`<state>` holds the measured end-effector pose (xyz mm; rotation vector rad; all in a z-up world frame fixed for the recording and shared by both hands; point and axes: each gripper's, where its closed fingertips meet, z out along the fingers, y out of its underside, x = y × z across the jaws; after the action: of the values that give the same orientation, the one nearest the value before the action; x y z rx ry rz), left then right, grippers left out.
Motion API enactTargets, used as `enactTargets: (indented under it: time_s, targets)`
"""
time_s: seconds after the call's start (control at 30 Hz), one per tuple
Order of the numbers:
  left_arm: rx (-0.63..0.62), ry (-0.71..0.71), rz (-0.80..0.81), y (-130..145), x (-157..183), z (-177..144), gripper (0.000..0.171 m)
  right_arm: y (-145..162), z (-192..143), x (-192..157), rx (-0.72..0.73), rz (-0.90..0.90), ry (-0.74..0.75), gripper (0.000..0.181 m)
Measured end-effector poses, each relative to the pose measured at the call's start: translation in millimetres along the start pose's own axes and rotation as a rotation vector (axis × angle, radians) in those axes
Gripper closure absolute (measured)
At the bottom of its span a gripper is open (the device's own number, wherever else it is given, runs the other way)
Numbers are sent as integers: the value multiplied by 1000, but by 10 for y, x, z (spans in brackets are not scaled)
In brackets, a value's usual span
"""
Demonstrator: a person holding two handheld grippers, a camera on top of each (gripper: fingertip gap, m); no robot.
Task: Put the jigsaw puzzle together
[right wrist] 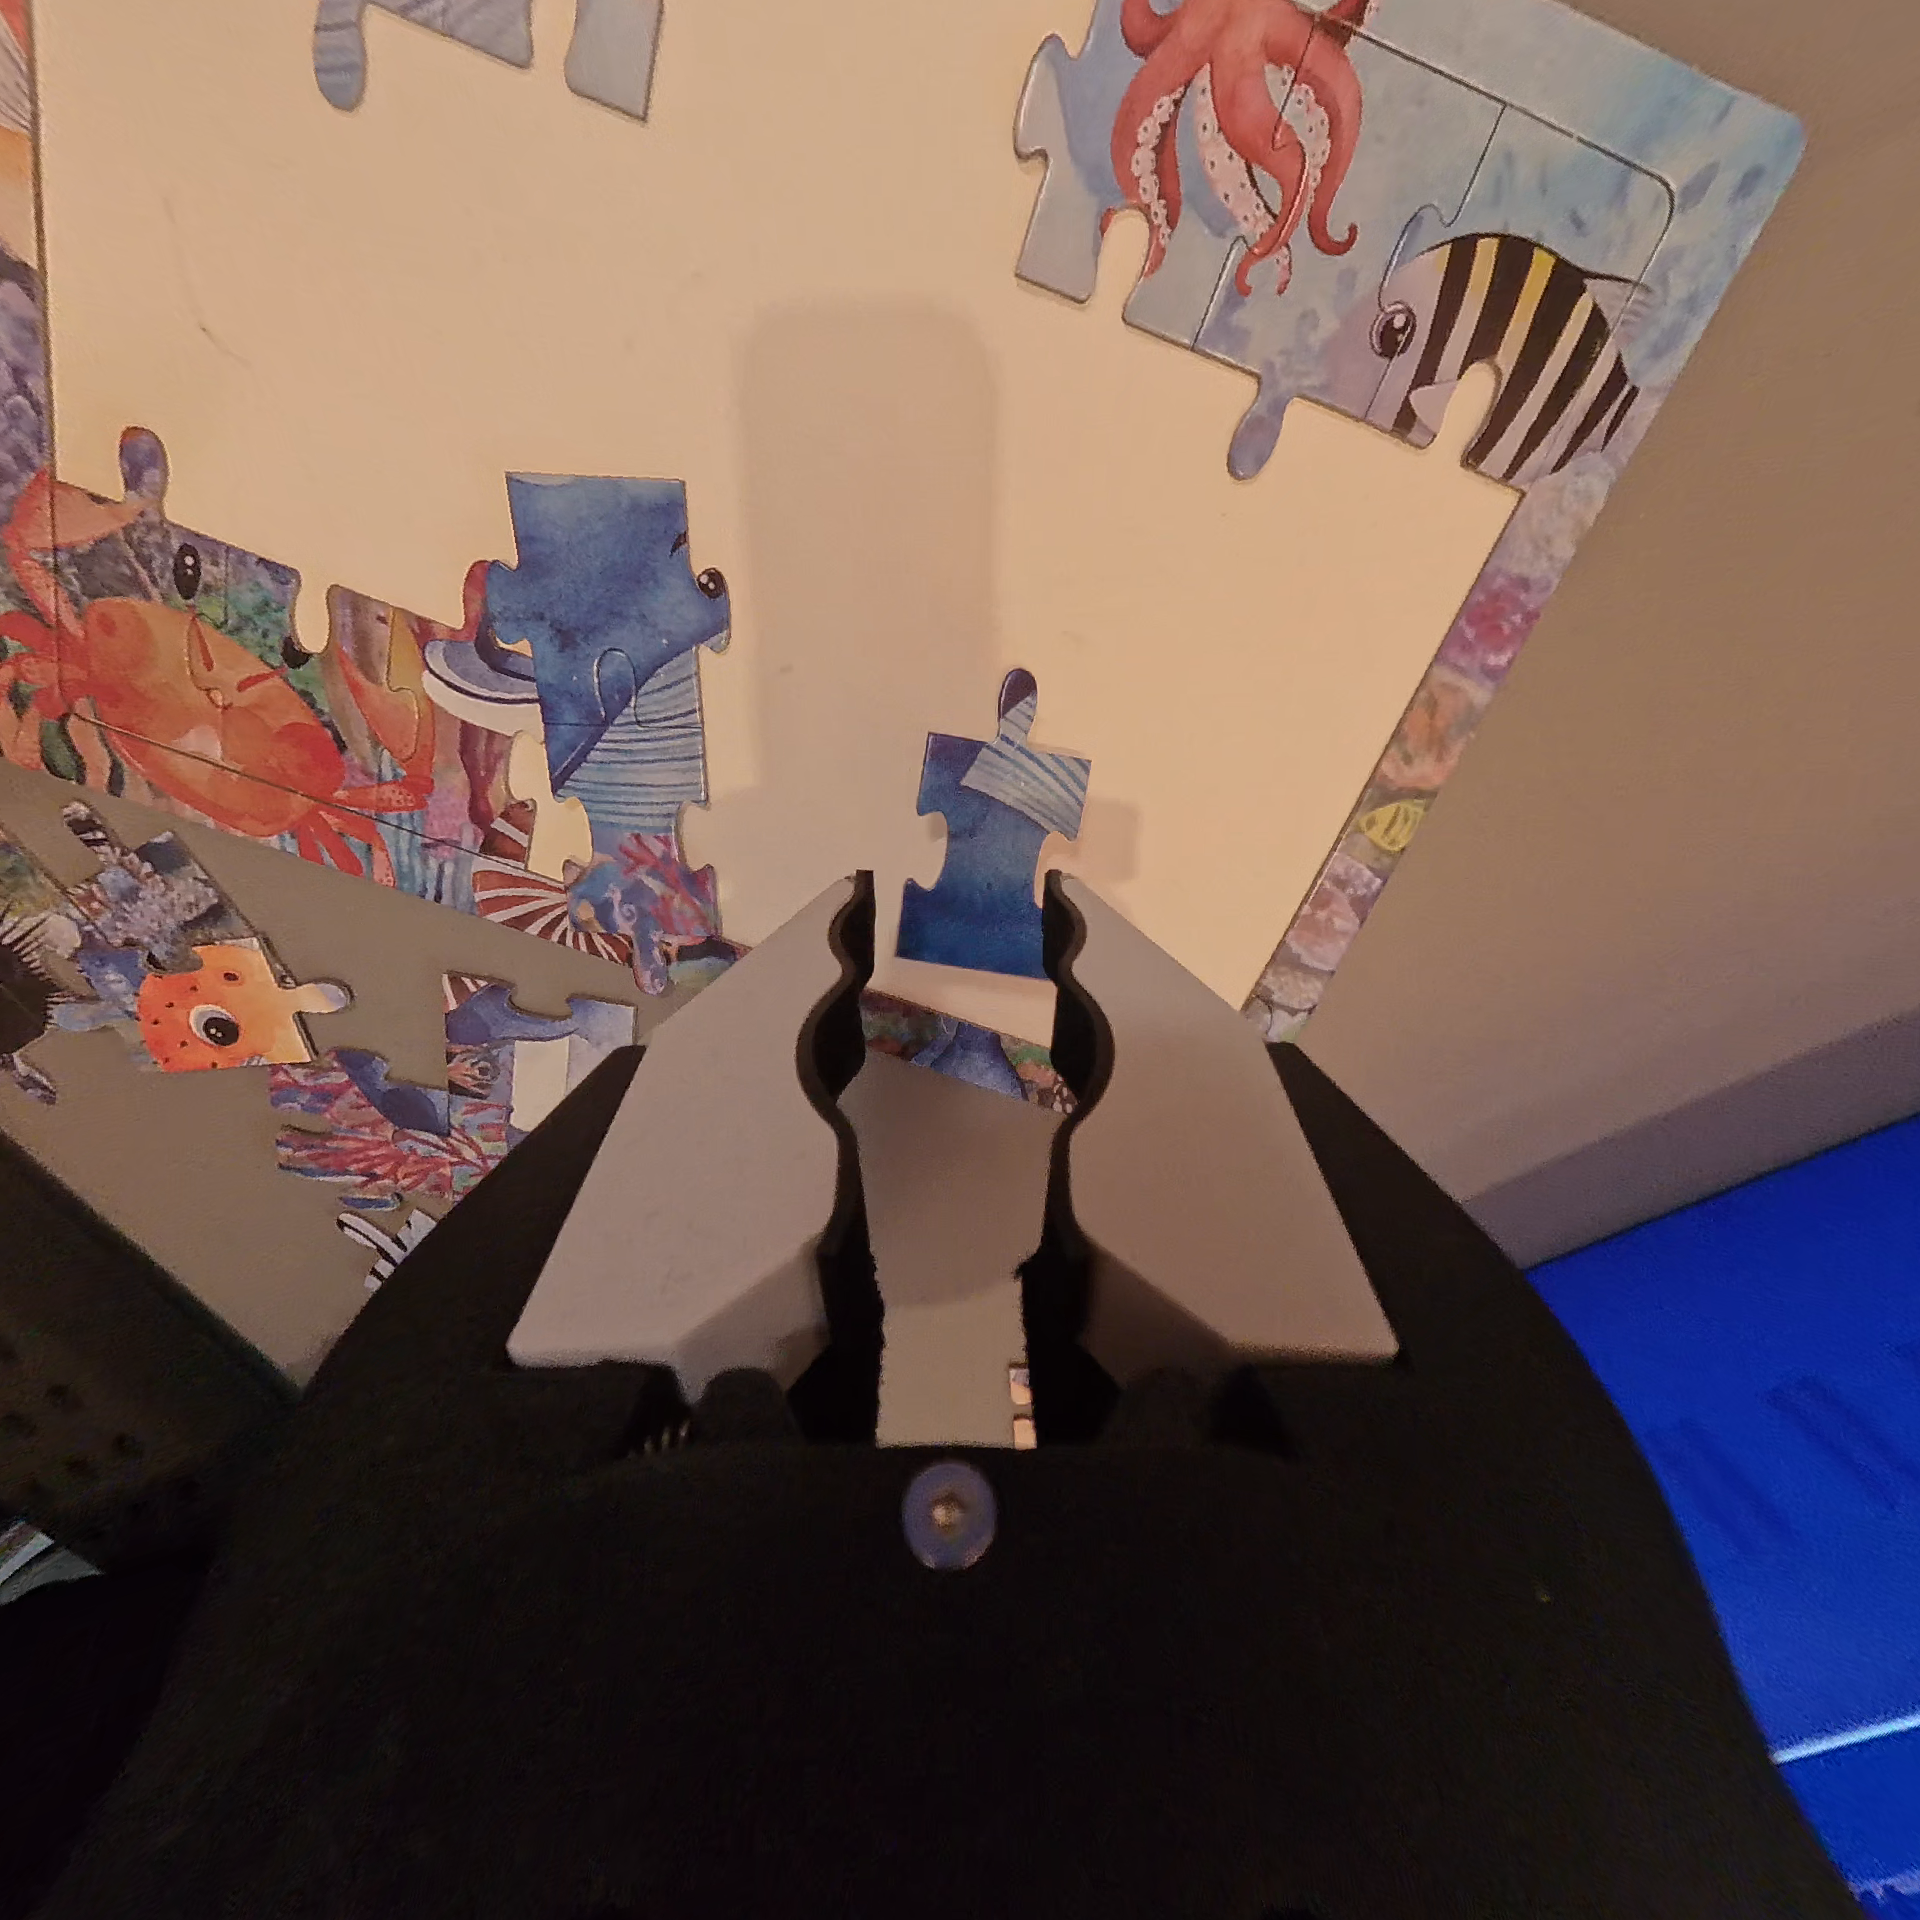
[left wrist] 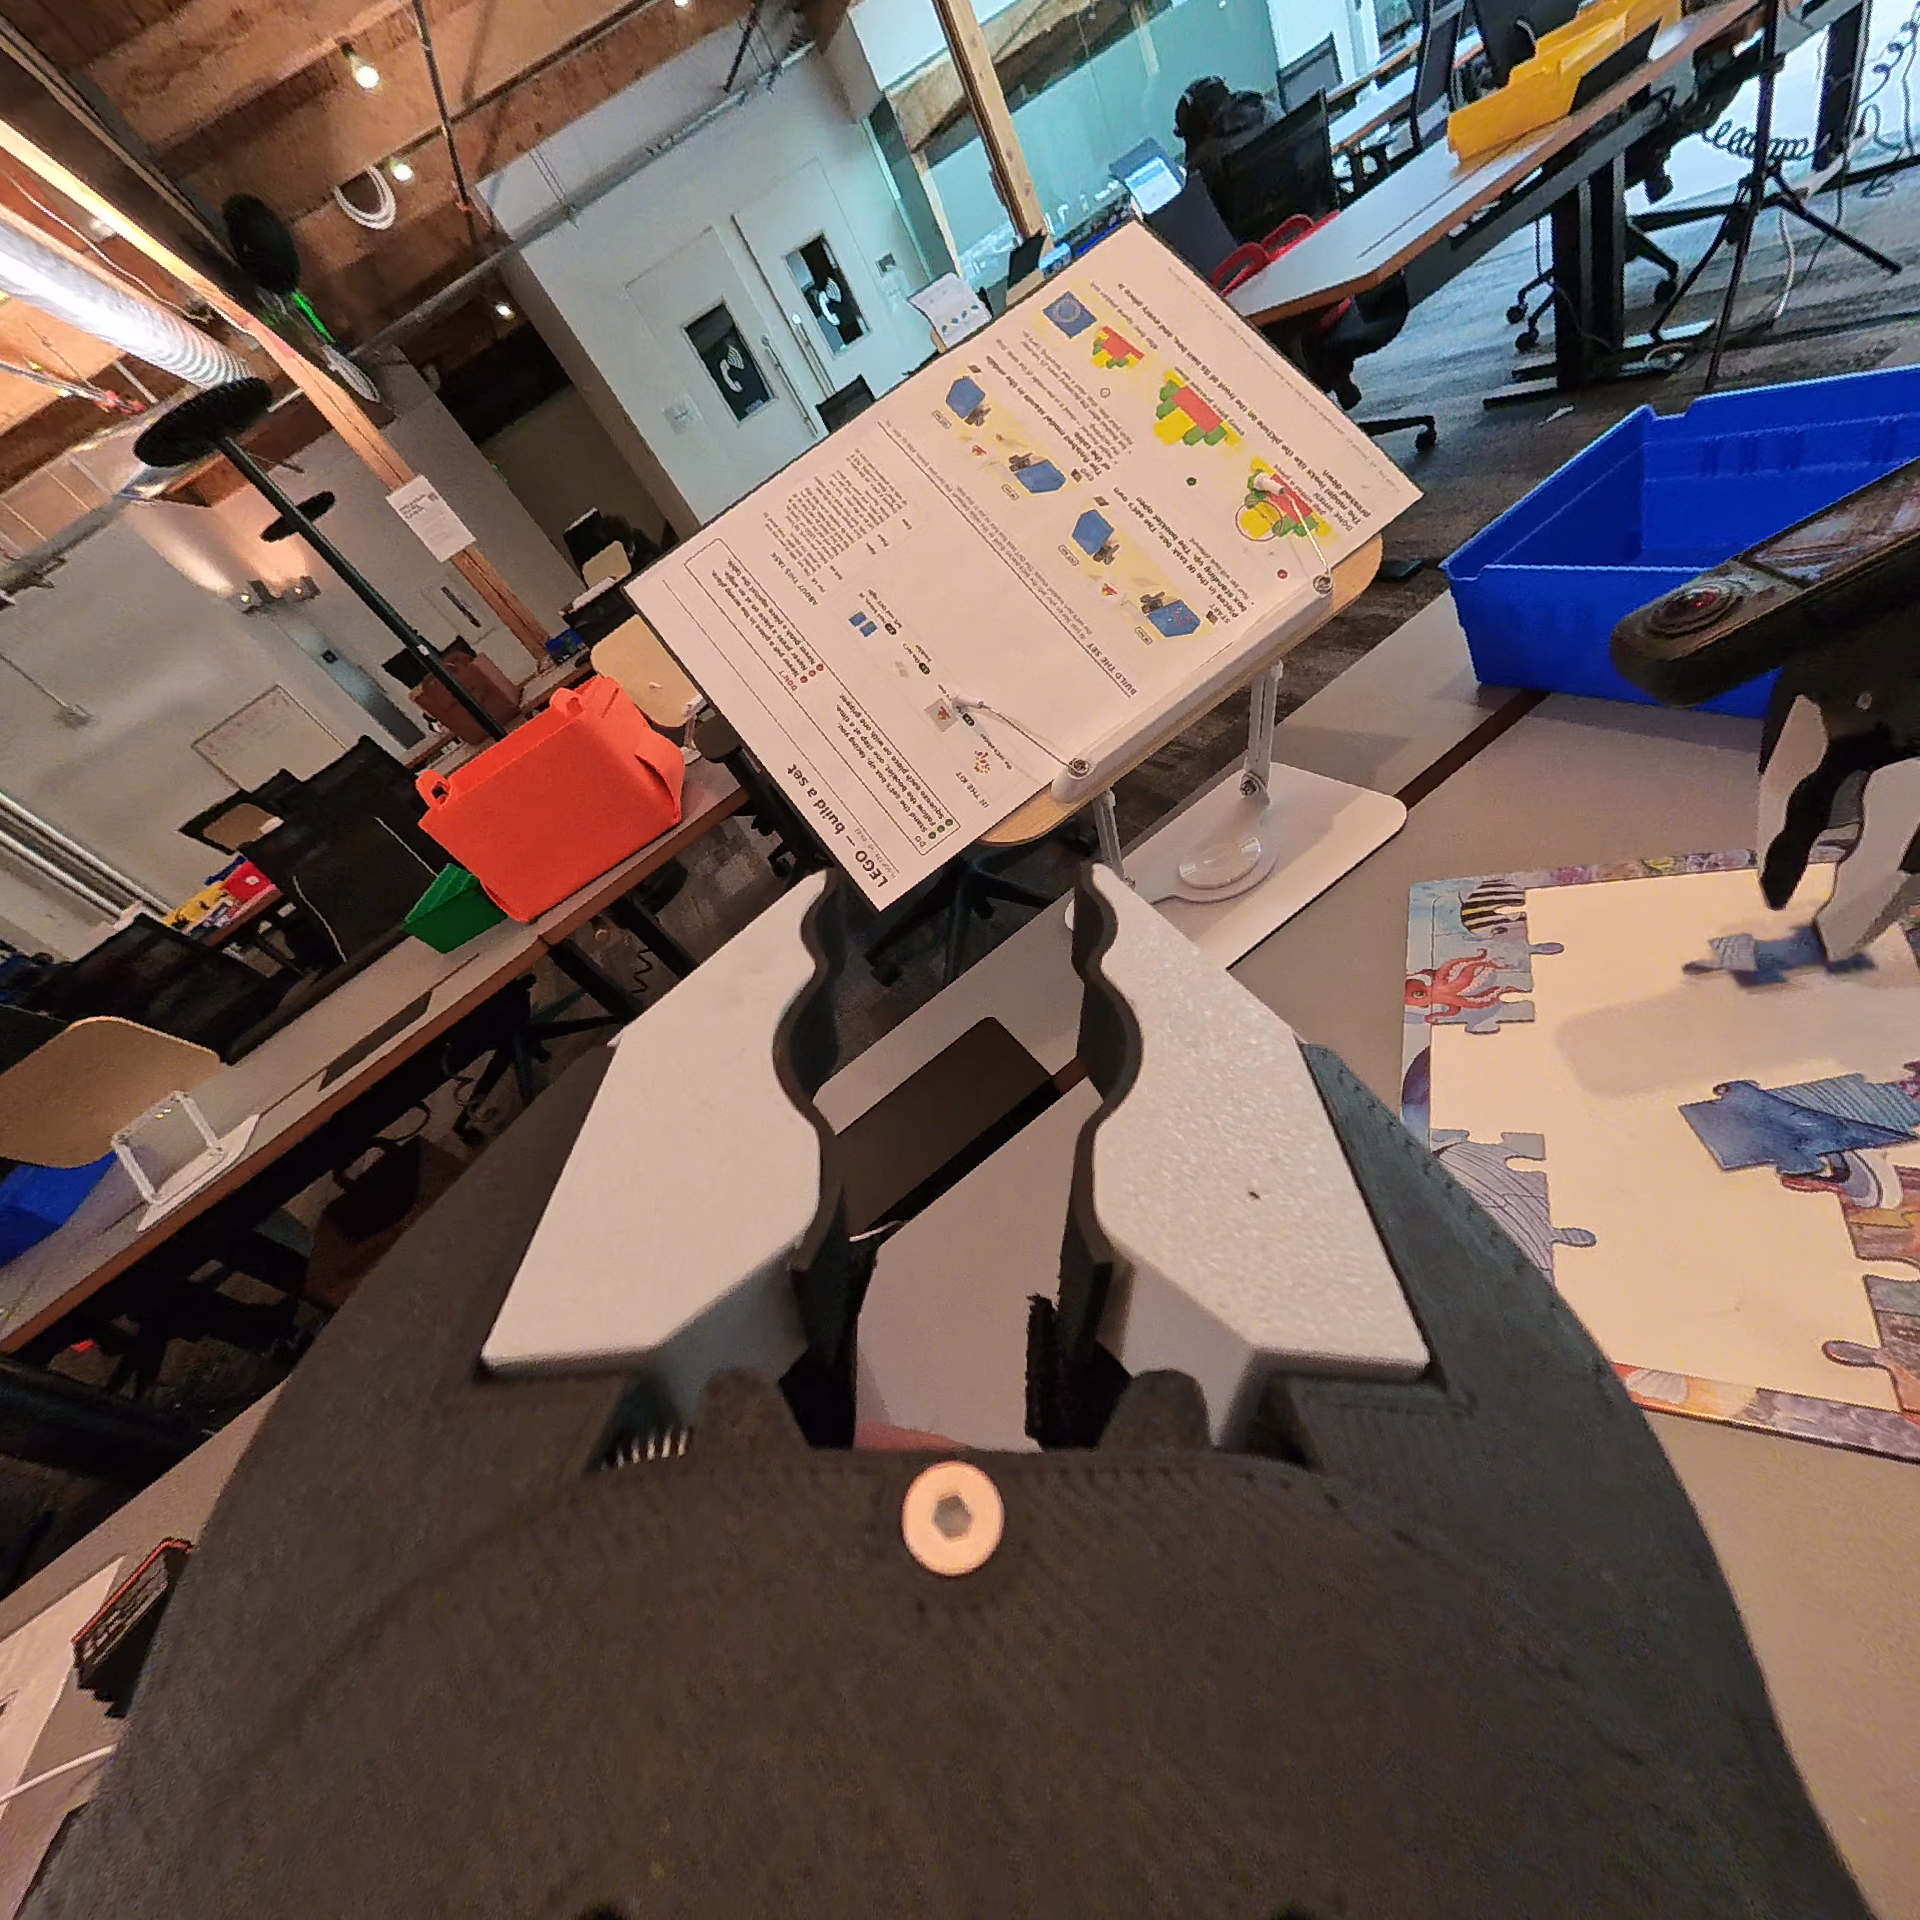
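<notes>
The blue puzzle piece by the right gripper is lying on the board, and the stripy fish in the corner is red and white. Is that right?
Not quite. The fish is black, white and yellow striped, not red, as the right wrist view shows. The blue piece does lie on the board by the right gripper.

Open workshop room. Grey tables (left wrist: 1382,717); dark carpet floor (left wrist: 1475,343). White wall with two doors (left wrist: 727,353). Exposed wood ceiling (left wrist: 260,94), spot lamps (left wrist: 364,71), silver duct (left wrist: 114,312). Glass partition (left wrist: 1122,114) at back. Black chairs (left wrist: 312,842) along left tables.
</notes>
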<state>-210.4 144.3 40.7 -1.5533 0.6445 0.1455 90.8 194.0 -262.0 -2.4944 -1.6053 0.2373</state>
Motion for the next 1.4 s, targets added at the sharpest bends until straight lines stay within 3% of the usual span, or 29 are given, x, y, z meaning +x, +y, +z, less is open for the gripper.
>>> enactTargets:
  time_s: [0.27, 0.4, 0.57, 0.7, 1.07, 1.4]
  targets:
    - [12, 3, -1, -31, 8, -28, 130, -112, -392, -45, 131, -7, 32, 143]
    - [19, 15, 2, -51, 39, -20, 129, -350, -756, -292, 244, -98, 71, 142]
    - [21, 26, -1, -43, 49, -25, 129, -740, -1376, -750, 486, -207, 135, 127]
    - [25, 22, -20, -10, -8, -42, 129, -766, -1595, -1036, 538, -279, 178, 125]
    - [48, 40, -38, -32, -3, -60, 129, -103, -1250, -1308, 408, -240, 157, 125]
    - [67, 78, -35, -84, 93, -19, 128, -289, -513, -2059, 331, -430, -38, 116]
